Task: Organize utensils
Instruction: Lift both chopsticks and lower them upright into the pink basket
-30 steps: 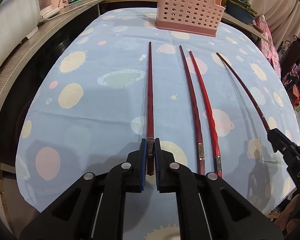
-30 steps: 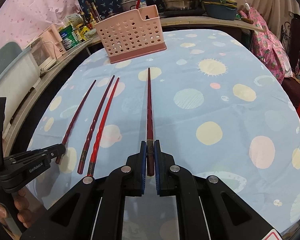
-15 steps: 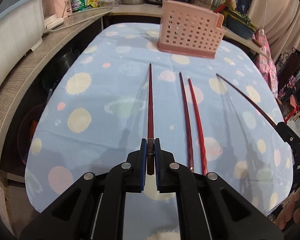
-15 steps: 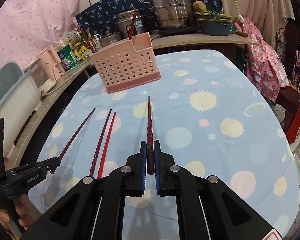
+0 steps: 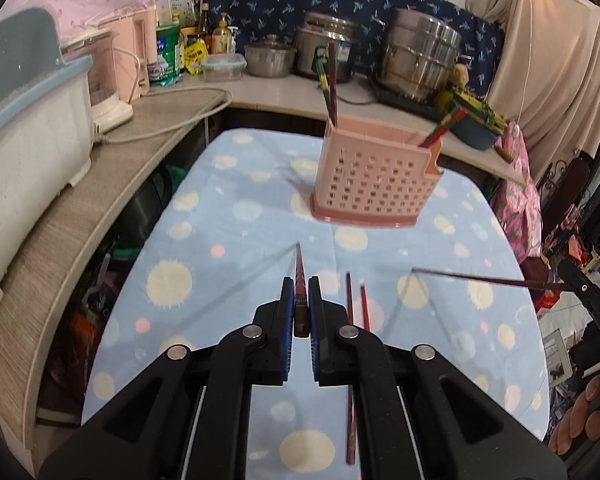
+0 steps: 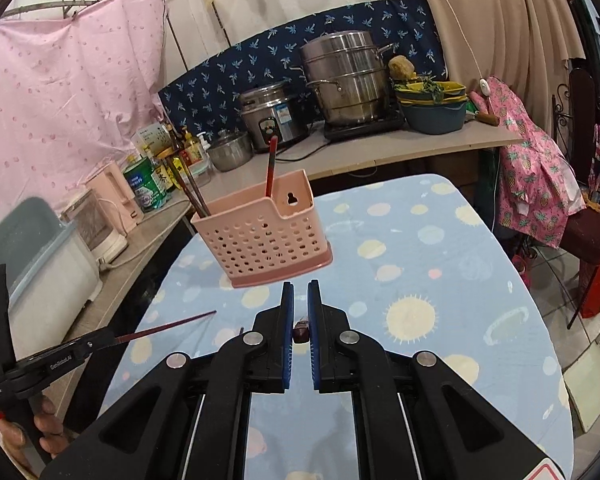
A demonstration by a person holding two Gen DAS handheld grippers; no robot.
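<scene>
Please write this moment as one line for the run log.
left gripper: shut on chopstick | right gripper: shut on chopstick | both raised | table: two chopsticks

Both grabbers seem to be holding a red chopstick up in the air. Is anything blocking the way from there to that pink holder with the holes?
Nothing visible does. The left gripper and right gripper each clamp a chopstick, and only bare patterned tablecloth lies before the pink basket. Its top is open, though chopsticks already stand in the end compartments.
</scene>
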